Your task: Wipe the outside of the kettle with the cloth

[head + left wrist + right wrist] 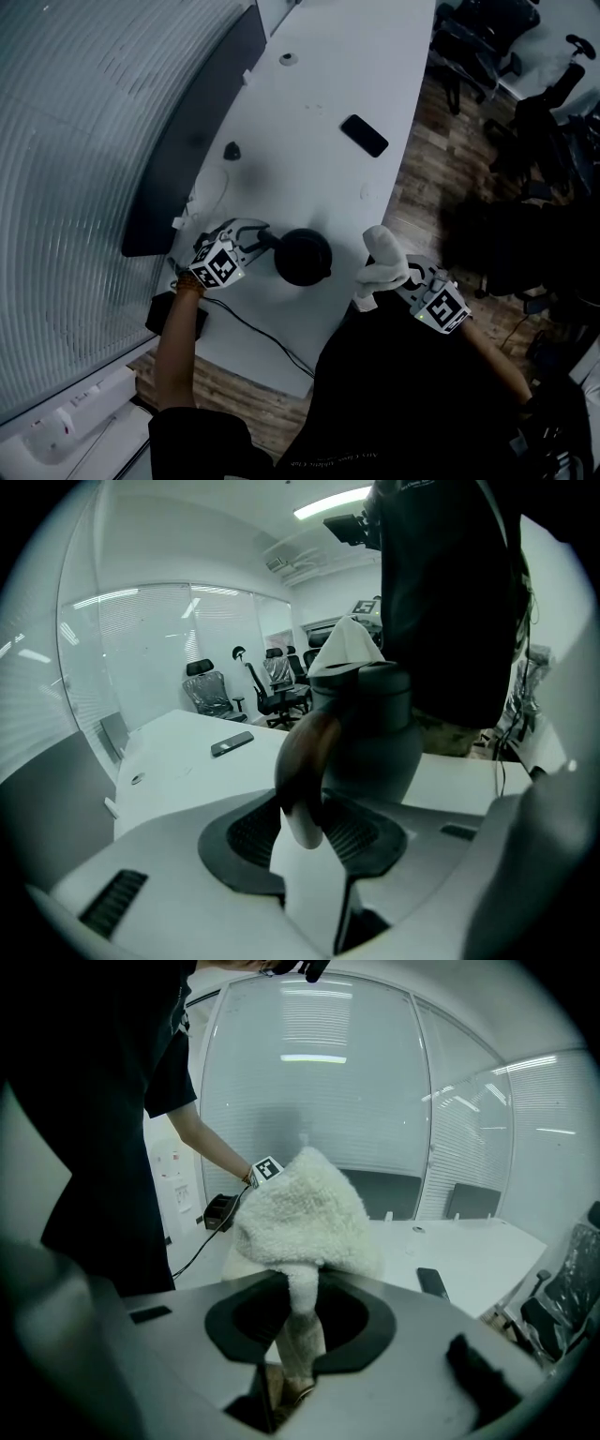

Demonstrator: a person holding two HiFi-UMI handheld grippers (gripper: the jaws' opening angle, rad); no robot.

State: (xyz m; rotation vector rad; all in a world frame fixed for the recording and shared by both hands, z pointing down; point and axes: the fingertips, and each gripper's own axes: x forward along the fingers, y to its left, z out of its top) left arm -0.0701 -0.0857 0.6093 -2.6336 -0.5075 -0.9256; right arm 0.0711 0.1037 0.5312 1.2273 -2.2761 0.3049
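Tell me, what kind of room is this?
Most likely an office meeting room: a long white table, wheeled office chairs beside it, and a curved glass wall with blinds.

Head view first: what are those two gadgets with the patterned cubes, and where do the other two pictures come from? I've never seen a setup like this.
There is no robot here: a person holds a two-jaw gripper in each hand. The head view comes from a camera on the person's head, looking down at a white table with a black kettle and a phone on it. The other two pictures come from cameras riding on each gripper, looking along its jaws. The left gripper is closed on the kettle's handle. The right gripper pinches a fluffy white cloth, held beside the kettle without touching it. The patterned cubes are part of the grippers.
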